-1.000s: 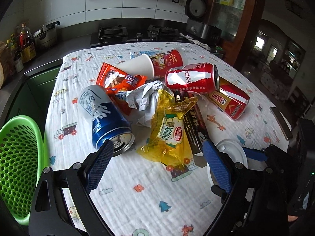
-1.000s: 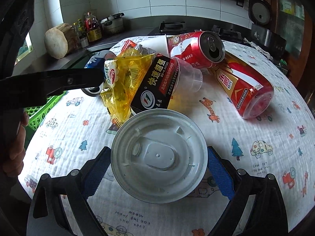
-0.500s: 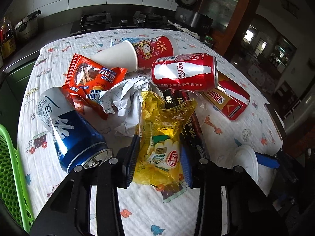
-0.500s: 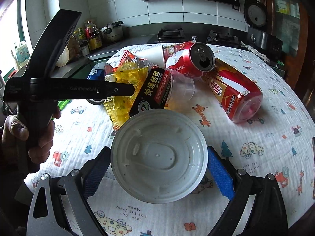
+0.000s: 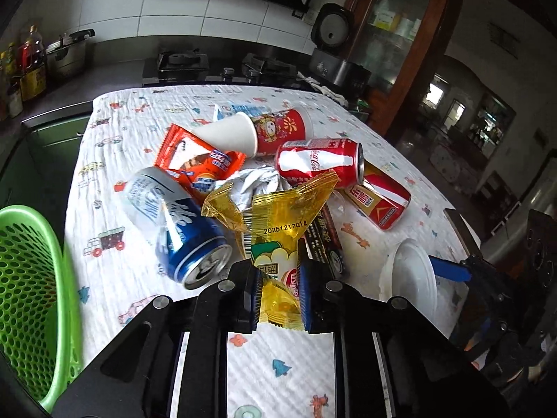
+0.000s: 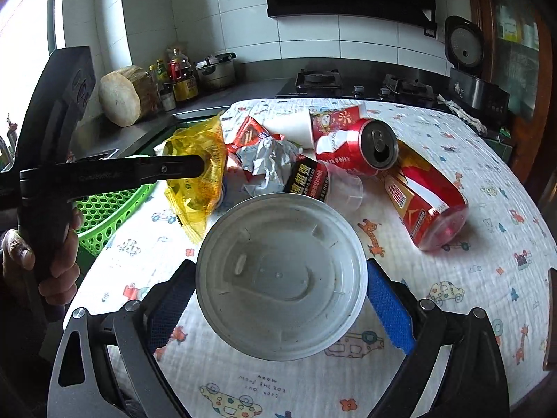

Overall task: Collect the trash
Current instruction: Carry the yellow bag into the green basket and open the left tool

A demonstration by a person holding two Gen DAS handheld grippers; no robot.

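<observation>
Gripping a crinkly yellow plastic wrapper (image 5: 278,216) above the desk's (image 5: 115,160) left edge, the left tongs (image 5: 276,292) are shut; only the right view shows the person's hand (image 6: 52,261). Right tongs (image 6: 278,299) clamp a round white plastic lid (image 6: 280,275).

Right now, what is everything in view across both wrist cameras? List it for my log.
yellow snack wrapper: 1, yellow, pinched in left gripper
white plastic lid: 1, white, between right gripper's fingers
blue can: 1, blue-white, lying near basket
Coca-Cola can: 1, red, pile centre
red herbal tea can: 1, red-gold, right of pile
paper cups: 2, white and red, nested, far side
orange wrapper: 1, left rear
crumpled paper: 1, grey-white, centre
black packet: 1, behind lid
green basket: 1, table's left edge
left gripper: shut
right gripper: holding lid
</observation>
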